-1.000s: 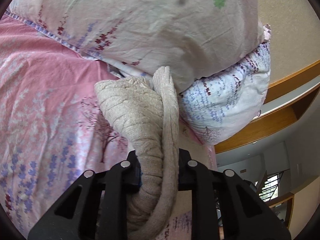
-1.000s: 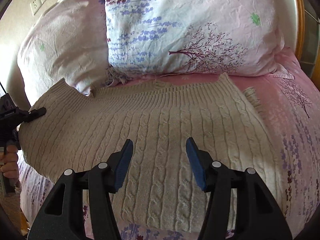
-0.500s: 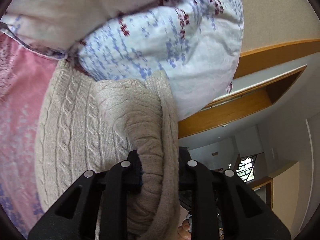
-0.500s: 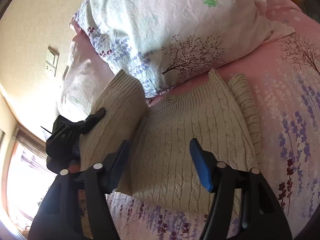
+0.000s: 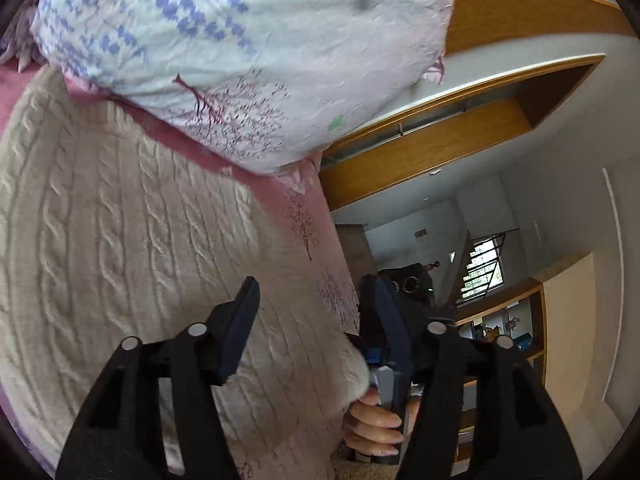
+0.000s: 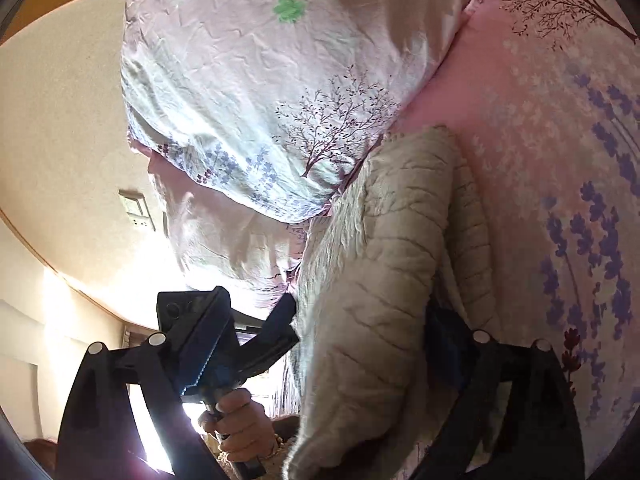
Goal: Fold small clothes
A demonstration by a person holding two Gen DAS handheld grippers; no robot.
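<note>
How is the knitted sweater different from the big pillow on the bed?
The sweater is plain cream with bumpy knitted cables; the pillow is smooth, crinkly cloth printed with trees and purple flowers. The sweater lies low on the pink sheet; the pillow is puffed up high behind it. Both are soft cloth things on that sheet.

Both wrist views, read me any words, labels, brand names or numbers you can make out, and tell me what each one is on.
No text can be read in either view.
Pillow: printed trees, flowers and a green leaf only, no words.
Sweater: plain cable knit, no label showing.
Wall switch plate: too small and blurred to show any marking.
Shelf items: too small and blurred to read.
</note>
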